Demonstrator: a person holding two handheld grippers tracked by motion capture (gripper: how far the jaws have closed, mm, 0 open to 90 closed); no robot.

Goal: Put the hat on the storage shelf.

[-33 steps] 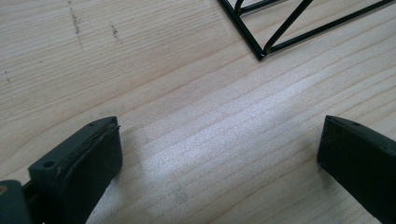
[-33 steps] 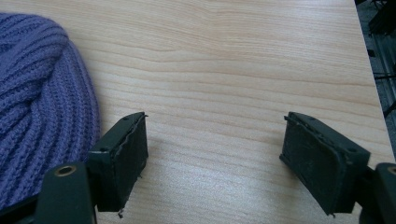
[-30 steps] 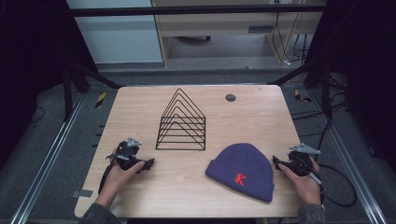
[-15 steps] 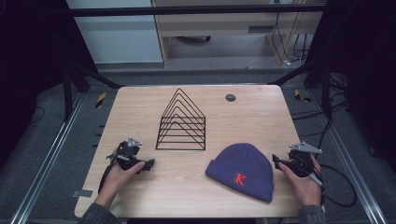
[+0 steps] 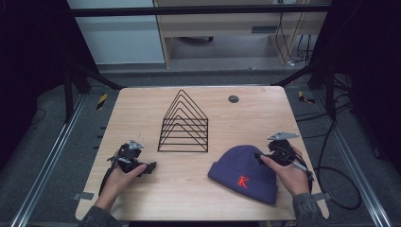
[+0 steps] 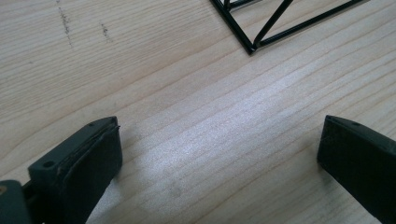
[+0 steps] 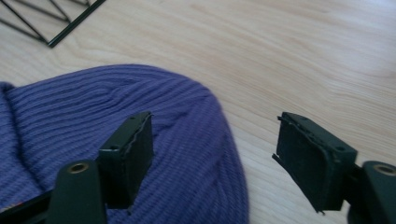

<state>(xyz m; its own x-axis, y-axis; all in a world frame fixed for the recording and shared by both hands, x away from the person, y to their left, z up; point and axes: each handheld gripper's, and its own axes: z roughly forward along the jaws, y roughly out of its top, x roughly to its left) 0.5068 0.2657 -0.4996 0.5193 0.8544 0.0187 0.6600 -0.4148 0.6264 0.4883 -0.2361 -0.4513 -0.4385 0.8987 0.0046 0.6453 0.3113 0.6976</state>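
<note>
The right gripper point(image 5: 263, 156) hangs over the crown edge of the purple knit beanie point(image 5: 244, 173). Its jaws have just been closing but stand apart: in the right gripper view one jaw sits above the ribbed knit, the other above bare wood, with the rim of the hat between them and neither pad pressing on it. So this claw is released, grasping nothing.

Beyond it, the beanie lies flat on the wooden table point(image 5: 142, 109), stretching away from the jaws toward the person's side. Farther out stands the black wire rack point(image 5: 184, 124), a row of triangular frames, well apart from the hat. The left gripper point(image 5: 149, 167) rests near the opposite edge, jaws wide and released, with bare wood between them and a corner of the rack ahead.

As I judge it, the risk is a shallow pinch: with one jaw off the fabric, closing here may catch a single layer of the soft knit, which would stretch and slip free on lifting, or drag the hat across the table instead of raising it.

The only writing is a red letter "K" point(image 5: 243, 181) stitched on the cuff; no other label can be read.
</note>
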